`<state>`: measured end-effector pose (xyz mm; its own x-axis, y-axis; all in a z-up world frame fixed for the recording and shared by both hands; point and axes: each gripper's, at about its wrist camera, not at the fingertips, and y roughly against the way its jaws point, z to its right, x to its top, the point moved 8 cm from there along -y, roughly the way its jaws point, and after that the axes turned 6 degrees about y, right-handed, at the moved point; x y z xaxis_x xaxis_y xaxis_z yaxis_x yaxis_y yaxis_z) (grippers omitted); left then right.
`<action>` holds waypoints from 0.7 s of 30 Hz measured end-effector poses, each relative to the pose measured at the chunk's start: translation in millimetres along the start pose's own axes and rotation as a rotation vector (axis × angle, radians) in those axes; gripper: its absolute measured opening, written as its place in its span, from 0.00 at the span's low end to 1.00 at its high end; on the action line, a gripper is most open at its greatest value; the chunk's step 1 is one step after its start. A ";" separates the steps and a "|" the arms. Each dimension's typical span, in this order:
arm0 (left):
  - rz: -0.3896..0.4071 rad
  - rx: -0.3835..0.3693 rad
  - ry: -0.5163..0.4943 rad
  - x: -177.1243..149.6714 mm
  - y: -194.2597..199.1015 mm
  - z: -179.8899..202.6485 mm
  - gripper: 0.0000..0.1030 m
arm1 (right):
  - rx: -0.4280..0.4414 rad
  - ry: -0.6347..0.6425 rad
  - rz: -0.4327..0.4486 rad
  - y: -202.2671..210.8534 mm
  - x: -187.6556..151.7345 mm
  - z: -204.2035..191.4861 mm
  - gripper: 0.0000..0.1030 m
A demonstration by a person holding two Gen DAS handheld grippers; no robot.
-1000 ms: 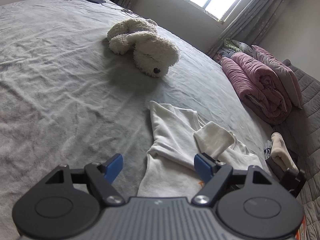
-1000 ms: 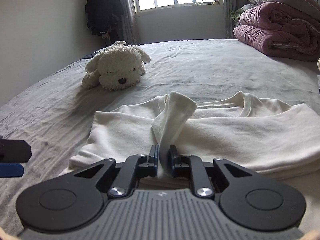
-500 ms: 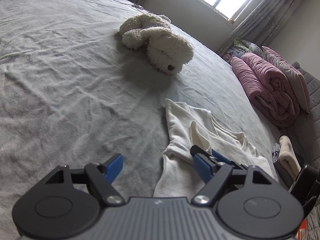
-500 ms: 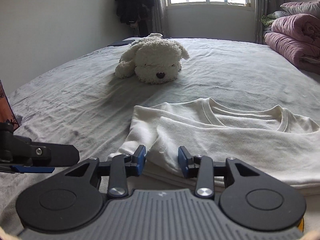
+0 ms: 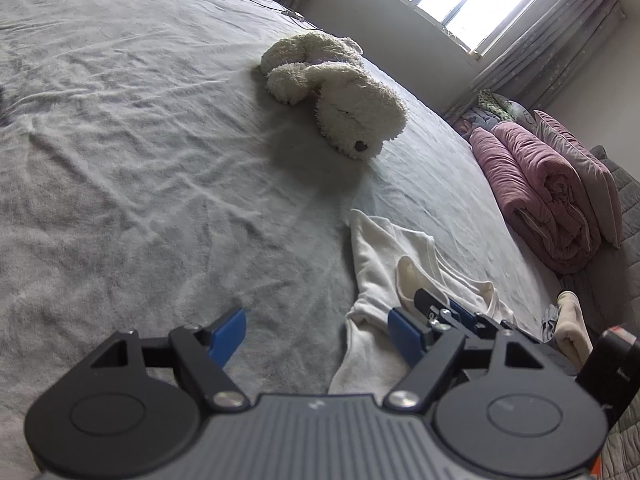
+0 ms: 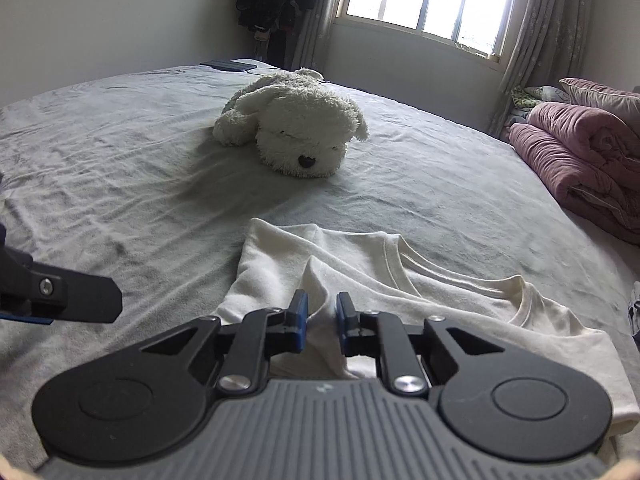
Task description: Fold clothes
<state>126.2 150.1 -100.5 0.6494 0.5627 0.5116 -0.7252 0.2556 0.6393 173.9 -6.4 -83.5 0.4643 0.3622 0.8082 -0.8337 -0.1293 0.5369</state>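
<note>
The right claw (image 6: 322, 322) is closing on a raised fold of the white shirt (image 6: 400, 280), likely to pull it across. The left claw (image 5: 316, 330) hangs released over the bed (image 5: 140, 160) beside it, holding nothing.

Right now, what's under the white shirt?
The shirt lies on the grey bedsheet, which shows all around it. Whatever sits directly beneath the shirt is covered, so I can't see it.

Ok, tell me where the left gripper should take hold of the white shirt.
Probably the white shirt at its folded left edge, approached from the bare bedsheet side with the open left gripper. That edge lies free; the right gripper is closing on the raised fold.
</note>
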 end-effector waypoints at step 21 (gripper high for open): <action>-0.017 -0.013 0.079 7.1 -5.5 -9.5 0.77 | 0.101 -0.125 -0.091 -14.2 7.2 -3.6 0.28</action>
<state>132.6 160.2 -105.9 0.6420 0.6186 0.4530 -0.7173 0.2759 0.6398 188.1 1.4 -86.2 0.5752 0.2599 0.7756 -0.7553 -0.1953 0.6256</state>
